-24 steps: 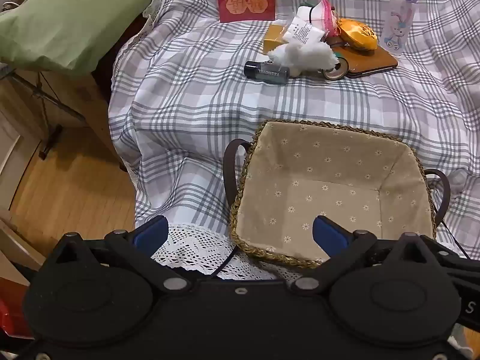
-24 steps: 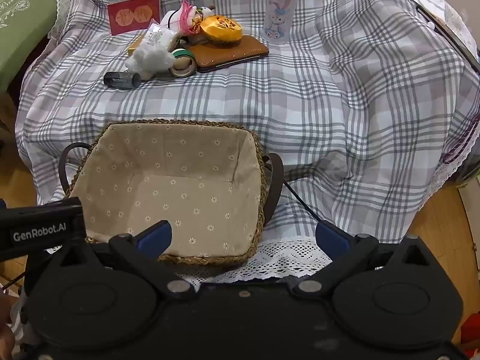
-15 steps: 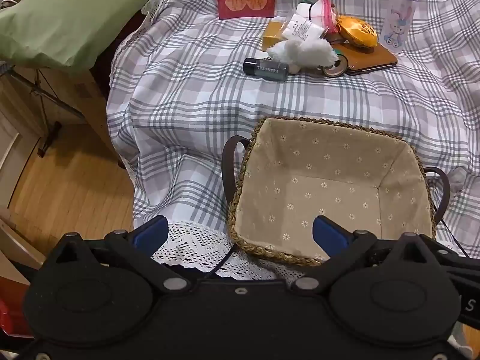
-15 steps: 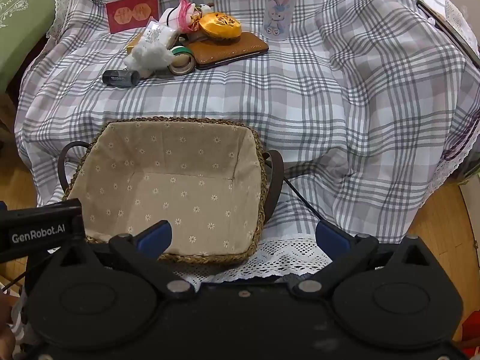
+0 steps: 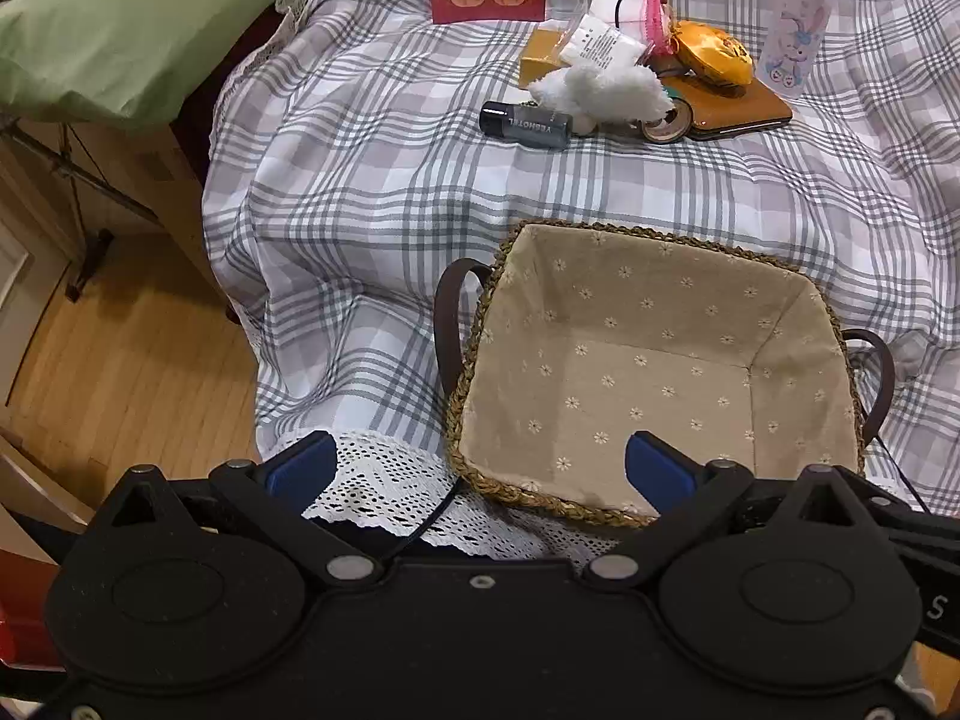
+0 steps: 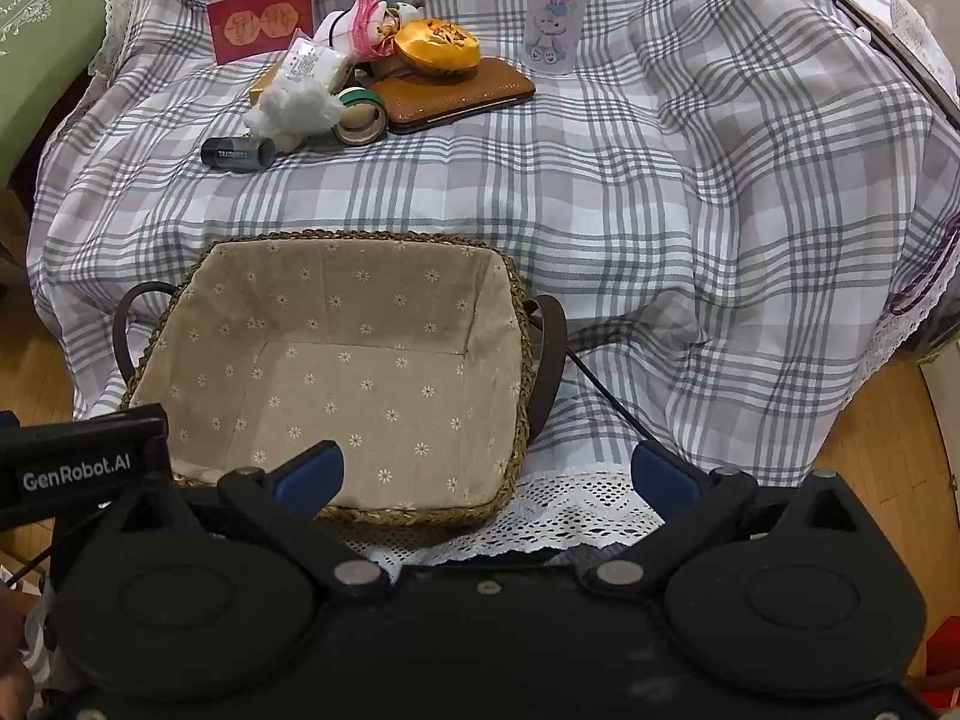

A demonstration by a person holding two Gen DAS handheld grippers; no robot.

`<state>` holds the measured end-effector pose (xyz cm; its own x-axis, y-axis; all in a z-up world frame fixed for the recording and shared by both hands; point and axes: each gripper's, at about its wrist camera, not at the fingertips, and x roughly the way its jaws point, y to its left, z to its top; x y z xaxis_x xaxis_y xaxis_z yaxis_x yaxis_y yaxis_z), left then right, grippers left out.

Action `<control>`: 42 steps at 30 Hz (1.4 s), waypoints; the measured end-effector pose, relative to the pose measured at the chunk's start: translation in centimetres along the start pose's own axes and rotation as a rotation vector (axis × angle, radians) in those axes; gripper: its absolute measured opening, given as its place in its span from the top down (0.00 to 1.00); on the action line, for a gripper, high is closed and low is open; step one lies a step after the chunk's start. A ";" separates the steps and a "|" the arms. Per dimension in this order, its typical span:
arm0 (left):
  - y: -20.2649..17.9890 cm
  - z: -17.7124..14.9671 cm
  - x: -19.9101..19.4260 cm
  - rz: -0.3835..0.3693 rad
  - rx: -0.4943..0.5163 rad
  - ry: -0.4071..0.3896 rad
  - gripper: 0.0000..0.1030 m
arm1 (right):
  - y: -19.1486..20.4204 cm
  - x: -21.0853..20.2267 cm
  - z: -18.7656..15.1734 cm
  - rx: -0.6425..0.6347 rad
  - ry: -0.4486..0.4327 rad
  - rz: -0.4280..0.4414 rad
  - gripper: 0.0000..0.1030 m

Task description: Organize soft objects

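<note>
Braided straw basket (image 5: 480, 324) with matt floral cloth lining sits on plaid cotton tablecloth (image 5: 372, 192).

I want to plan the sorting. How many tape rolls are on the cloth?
2. Both tape rolls lie touching, between the white plush and the brown wallet. More may be hidden.

The basket (image 5: 474, 354) is square, with a braided straw rim, a beige daisy-print lining and a dark loop handle on each side; it sits upright and empty on the plaid cloth near the table's front edge. The white plush (image 5: 606, 93) is a fluffy toy lying on its side at the far end of the cloth, well apart from the basket, touching a tape roll and a dark cylinder. Behind it, the orange pouch (image 5: 714, 54) rests on a brown case, and a pink-and-white soft item (image 6: 360, 27) lies just beside the pouch.
</note>
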<state>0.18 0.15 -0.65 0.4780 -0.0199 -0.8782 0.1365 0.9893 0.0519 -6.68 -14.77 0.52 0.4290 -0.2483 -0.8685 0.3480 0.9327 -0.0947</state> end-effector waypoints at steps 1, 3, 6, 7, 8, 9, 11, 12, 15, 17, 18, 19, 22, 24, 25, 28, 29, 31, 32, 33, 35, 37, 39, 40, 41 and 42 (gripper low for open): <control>0.1 0.0 0.0 -0.003 -0.003 0.002 0.04 | 0.0 0.0 0.0 0.000 0.001 0.000 0.00; 0.1 0.0 0.1 -0.007 -0.011 0.007 0.04 | 0.0 0.1 0.0 0.000 0.003 0.002 0.00; 0.2 0.1 0.2 -0.016 -0.024 0.015 0.04 | 0.1 0.1 0.0 0.000 0.006 0.003 0.00; 0.3 0.1 0.2 -0.019 -0.028 0.017 0.04 | 0.1 0.1 0.0 0.001 0.006 0.003 0.00; 0.3 0.1 0.2 -0.021 -0.031 0.019 0.04 | 0.1 0.1 0.0 0.002 0.007 0.004 0.00; 0.3 0.1 0.2 -0.020 -0.032 0.020 0.04 | 0.1 0.1 0.0 0.003 0.008 0.005 0.00; 0.2 0.1 0.2 -0.017 -0.029 0.020 0.04 | 0.2 0.2 -0.1 0.006 0.010 0.005 0.00; 0.2 0.1 0.2 -0.016 -0.027 0.021 0.04 | 0.1 0.2 0.0 0.008 0.012 0.006 0.00; 0.2 0.1 0.2 -0.014 -0.024 0.021 0.04 | 0.1 0.1 0.0 0.011 0.013 0.007 0.00; 0.2 0.1 0.2 -0.013 -0.023 0.020 0.04 | 0.1 0.1 0.0 0.011 0.013 0.007 0.00; 0.1 0.1 0.2 -0.013 -0.023 0.021 0.04 | 0.1 0.1 0.0 0.011 0.014 0.007 0.00; 0.1 0.1 0.2 -0.013 -0.022 0.022 0.04 | 0.1 0.1 0.0 0.010 0.015 0.008 0.00; 0.2 0.1 0.2 -0.012 -0.021 0.023 0.04 | 0.1 0.2 0.0 0.010 0.018 0.010 0.00; 0.2 0.2 0.2 -0.012 -0.021 0.023 0.04 | 0.1 0.2 0.0 0.009 0.020 0.011 0.00; 0.2 0.2 0.2 -0.012 -0.022 0.023 0.04 | 0.1 0.3 0.1 0.009 0.021 0.010 0.00; 0.2 0.1 0.2 -0.011 -0.020 0.024 0.04 | 0.1 0.3 0.0 0.010 0.023 0.010 0.00; 0.2 0.1 0.3 -0.010 -0.019 0.025 0.04 | 0.1 0.4 0.0 0.010 0.024 0.010 0.00; 0.2 0.1 0.3 -0.007 -0.017 0.027 0.04 | 0.1 0.4 -0.1 0.011 0.027 0.010 0.00; 0.2 0.1 0.3 -0.006 -0.015 0.030 0.04 | 0.1 0.5 -0.1 0.012 0.029 0.011 0.00; 0.1 0.1 0.4 -0.006 -0.015 0.032 0.04 | 0.1 0.5 -0.1 0.012 0.031 0.011 0.00; 0.1 0.0 0.5 -0.006 -0.015 0.037 0.04 | 0.1 0.5 -0.1 0.012 0.034 0.011 0.00; 0.1 0.0 0.5 -0.005 -0.016 0.039 0.04 | 0.1 0.6 -0.1 0.012 0.039 0.012 0.00; 0.1 0.0 0.6 -0.004 -0.016 0.042 0.04 | 0.2 0.6 -0.1 0.013 0.042 0.012 0.00; 0.1 0.0 0.6 -0.004 -0.016 0.044 0.04 | 0.2 0.7 -0.2 0.013 0.044 0.012 0.00; 0.1 0.0 0.6 -0.004 -0.017 0.045 0.04 | 0.2 0.7 -0.1 0.013 0.046 0.013 0.00; 0.1 0.0 0.6 -0.005 -0.017 0.046 0.04 | 0.2 0.7 -0.1 0.013 0.048 0.014 0.00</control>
<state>0.48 0.23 -1.22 0.4369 -0.0181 -0.8993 0.1234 0.9915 0.0400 -6.41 -14.76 -0.20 0.3939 -0.2225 -0.8918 0.3531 0.9324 -0.0767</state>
